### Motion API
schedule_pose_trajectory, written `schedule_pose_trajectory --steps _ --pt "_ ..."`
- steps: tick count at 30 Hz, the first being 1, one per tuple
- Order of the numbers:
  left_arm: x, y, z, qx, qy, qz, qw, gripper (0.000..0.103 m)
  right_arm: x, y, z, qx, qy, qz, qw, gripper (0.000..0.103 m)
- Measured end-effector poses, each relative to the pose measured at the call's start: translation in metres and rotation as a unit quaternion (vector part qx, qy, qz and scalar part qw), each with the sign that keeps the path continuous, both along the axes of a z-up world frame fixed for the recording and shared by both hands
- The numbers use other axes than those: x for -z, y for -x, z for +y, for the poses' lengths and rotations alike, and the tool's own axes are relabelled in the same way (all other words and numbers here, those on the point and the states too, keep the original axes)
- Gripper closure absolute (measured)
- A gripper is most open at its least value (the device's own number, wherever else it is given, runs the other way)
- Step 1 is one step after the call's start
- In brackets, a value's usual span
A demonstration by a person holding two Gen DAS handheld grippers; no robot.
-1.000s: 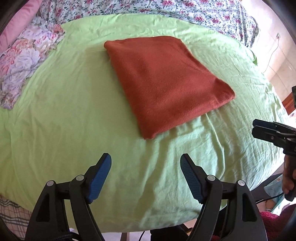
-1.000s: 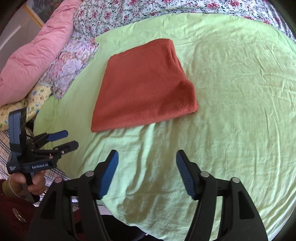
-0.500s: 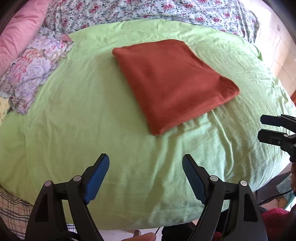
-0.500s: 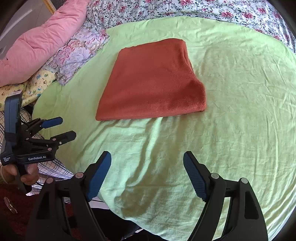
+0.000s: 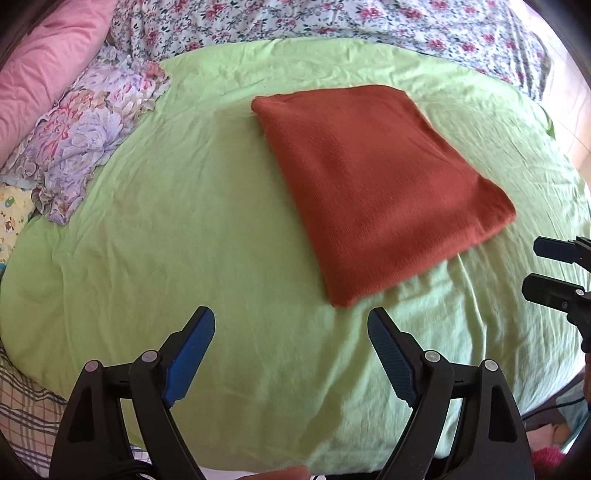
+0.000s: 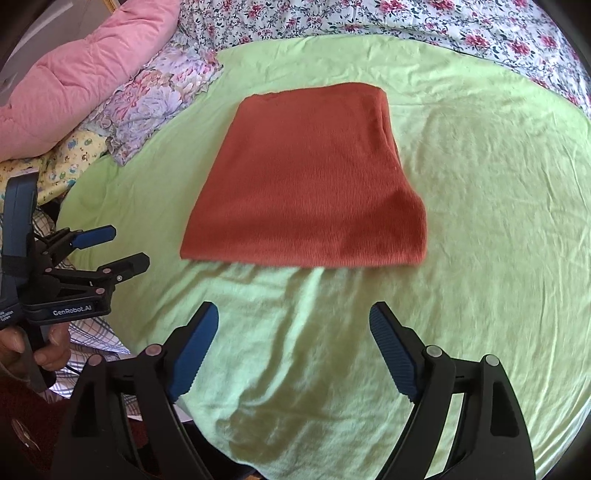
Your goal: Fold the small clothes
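Observation:
A rust-red knit garment (image 5: 373, 181) lies folded into a flat rectangle on a light green sheet (image 5: 184, 236); it also shows in the right wrist view (image 6: 310, 184). My left gripper (image 5: 291, 325) is open and empty, above the sheet just short of the garment's near corner. My right gripper (image 6: 293, 317) is open and empty, hovering in front of the garment's near edge. Each gripper shows in the other's view: the right one (image 5: 543, 266) at the far right, the left one (image 6: 125, 247) at the far left, both open.
A pink quilt (image 6: 88, 66) and a lilac floral pillow (image 5: 85, 140) lie at the left. A floral bedspread (image 6: 443, 29) runs along the back. A checked cloth (image 5: 22, 410) shows below the sheet's left edge. The sheet drops off at its near edge.
Both grippers have drifted a little, so the garment sits more central in the right view. Both stayed open. The garment has not moved.

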State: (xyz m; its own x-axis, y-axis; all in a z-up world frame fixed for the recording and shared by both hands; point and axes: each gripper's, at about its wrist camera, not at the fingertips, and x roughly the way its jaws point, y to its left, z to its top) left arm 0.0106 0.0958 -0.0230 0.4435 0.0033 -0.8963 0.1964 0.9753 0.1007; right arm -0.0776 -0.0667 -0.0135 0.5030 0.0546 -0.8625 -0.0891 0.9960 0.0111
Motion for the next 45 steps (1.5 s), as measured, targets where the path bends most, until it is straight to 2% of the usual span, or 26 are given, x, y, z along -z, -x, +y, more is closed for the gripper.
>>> schedule_pose_trajectory --steps 4,14,20,38,45 --pt "-0.003 -0.014 -0.004 -0.003 -0.012 -0.005 0.9999 0.015 -0.007 -0.016 -0.005 -0.003 -0.004 -0.003 1.0 0.019" --pt "-0.004 -0.045 -0.01 -0.015 -0.013 -0.003 0.9998 0.014 -0.014 -0.058 -0.021 -0.01 -0.009 0.012 1.0 0.016" --pt "-0.005 -0.056 -0.01 -0.033 -0.011 -0.007 0.9994 0.012 -0.014 -0.072 -0.024 -0.021 -0.011 0.018 1.0 0.016" --pt "-0.003 -0.083 -0.015 -0.04 -0.014 -0.011 0.999 0.011 -0.021 -0.109 -0.032 -0.048 -0.023 0.024 0.998 0.016" --pt "-0.002 -0.092 -0.013 -0.044 -0.006 -0.01 0.999 0.011 -0.021 -0.128 -0.039 -0.039 -0.03 0.026 0.998 0.016"
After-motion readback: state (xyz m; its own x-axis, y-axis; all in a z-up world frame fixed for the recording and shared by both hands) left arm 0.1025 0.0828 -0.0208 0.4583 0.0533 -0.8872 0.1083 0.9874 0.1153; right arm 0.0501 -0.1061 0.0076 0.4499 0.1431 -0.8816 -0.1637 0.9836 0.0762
